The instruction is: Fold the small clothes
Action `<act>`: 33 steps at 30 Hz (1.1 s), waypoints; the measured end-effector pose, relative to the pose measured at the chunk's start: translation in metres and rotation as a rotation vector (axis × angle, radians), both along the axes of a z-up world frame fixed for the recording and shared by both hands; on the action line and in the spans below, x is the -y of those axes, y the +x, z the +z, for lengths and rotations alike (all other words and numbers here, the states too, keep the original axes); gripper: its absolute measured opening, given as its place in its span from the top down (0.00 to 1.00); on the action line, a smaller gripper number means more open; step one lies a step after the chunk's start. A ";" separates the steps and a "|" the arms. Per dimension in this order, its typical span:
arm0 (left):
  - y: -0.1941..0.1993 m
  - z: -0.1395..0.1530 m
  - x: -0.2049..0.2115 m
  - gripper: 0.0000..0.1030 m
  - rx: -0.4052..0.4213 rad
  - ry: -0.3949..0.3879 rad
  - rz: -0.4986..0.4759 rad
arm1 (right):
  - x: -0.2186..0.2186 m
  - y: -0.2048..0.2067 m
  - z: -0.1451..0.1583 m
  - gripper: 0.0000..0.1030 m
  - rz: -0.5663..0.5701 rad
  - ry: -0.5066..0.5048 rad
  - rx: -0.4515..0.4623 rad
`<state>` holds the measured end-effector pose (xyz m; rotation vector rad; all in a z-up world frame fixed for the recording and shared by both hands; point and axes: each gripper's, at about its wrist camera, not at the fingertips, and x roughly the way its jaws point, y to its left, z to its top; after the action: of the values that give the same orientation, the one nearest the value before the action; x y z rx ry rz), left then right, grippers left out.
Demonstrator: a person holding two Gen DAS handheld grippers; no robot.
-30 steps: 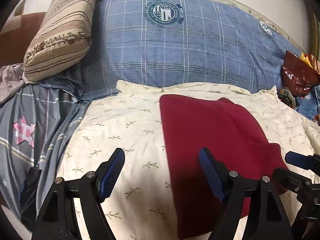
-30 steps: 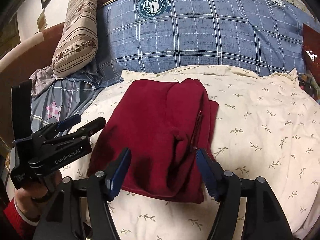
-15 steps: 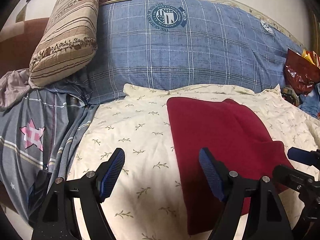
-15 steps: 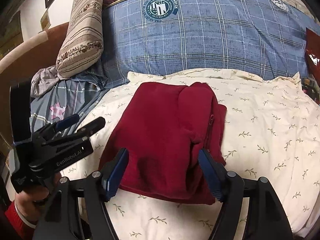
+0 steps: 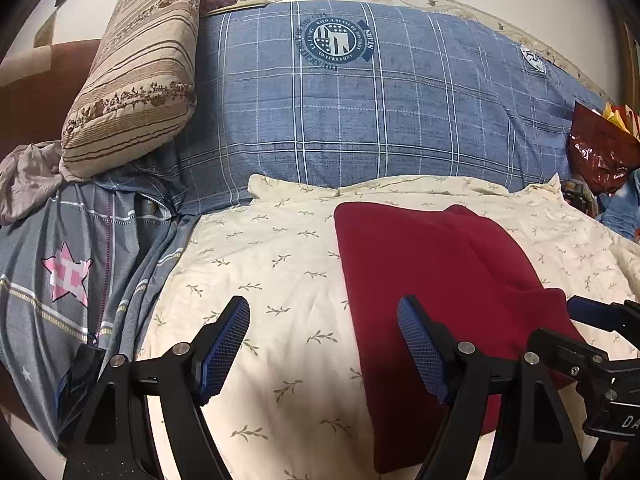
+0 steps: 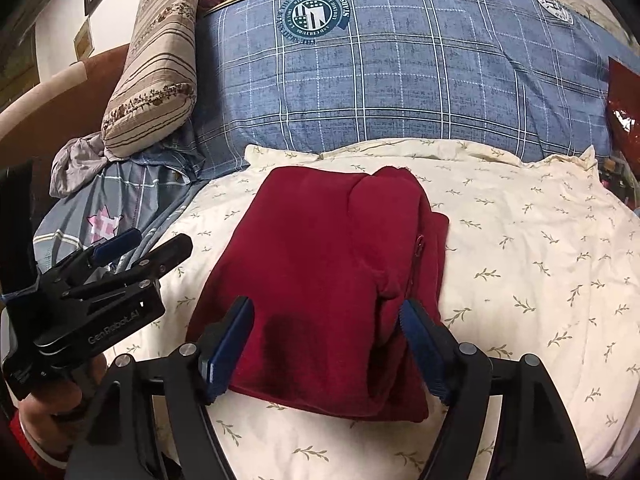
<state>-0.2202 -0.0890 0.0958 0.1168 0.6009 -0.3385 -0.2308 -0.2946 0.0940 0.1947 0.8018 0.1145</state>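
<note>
A dark red folded garment [image 6: 328,248] with a zipper on its right side lies flat on the cream sheet [image 6: 520,240]. My right gripper [image 6: 326,306] hovers over the garment's near edge. Its jaws are opening; the cloth lies beneath them and the pads do not press it. My left gripper [image 5: 322,308] stands open above the sheet, its right finger over the left edge of the garment [image 5: 440,280]. The left gripper [image 6: 156,242] also shows in the right wrist view, and the right gripper [image 5: 568,324] in the left wrist view.
A big blue plaid pillow [image 5: 360,112] and a striped beige pillow [image 5: 136,72] lean at the head of the bed. A grey quilt with a pink star [image 5: 60,272] lies at left. A shiny red bag [image 5: 600,156] sits at right. A red-sleeved hand [image 6: 52,412] holds the left gripper.
The right gripper's fingers have spread wider over the garment's near edge. The left gripper's jaws stay as they were. Both views have shifted only slightly.
</note>
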 end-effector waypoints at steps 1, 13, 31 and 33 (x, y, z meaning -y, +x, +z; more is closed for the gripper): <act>0.001 0.000 0.001 0.26 0.002 0.003 0.000 | 0.001 0.001 -0.001 0.25 -0.001 0.004 -0.003; 0.002 -0.002 0.006 0.27 0.025 0.037 0.008 | 0.004 0.007 -0.004 0.25 0.001 0.016 -0.008; 0.006 -0.002 0.004 0.27 0.022 0.031 0.007 | 0.000 0.012 -0.006 0.24 0.009 0.014 -0.016; 0.006 -0.002 0.003 0.27 0.022 0.031 0.008 | 0.000 0.013 -0.007 0.24 0.009 0.014 -0.018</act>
<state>-0.2147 -0.0924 0.0942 0.1474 0.5843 -0.3195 -0.2178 -0.2948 0.0871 0.2058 0.8204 0.1276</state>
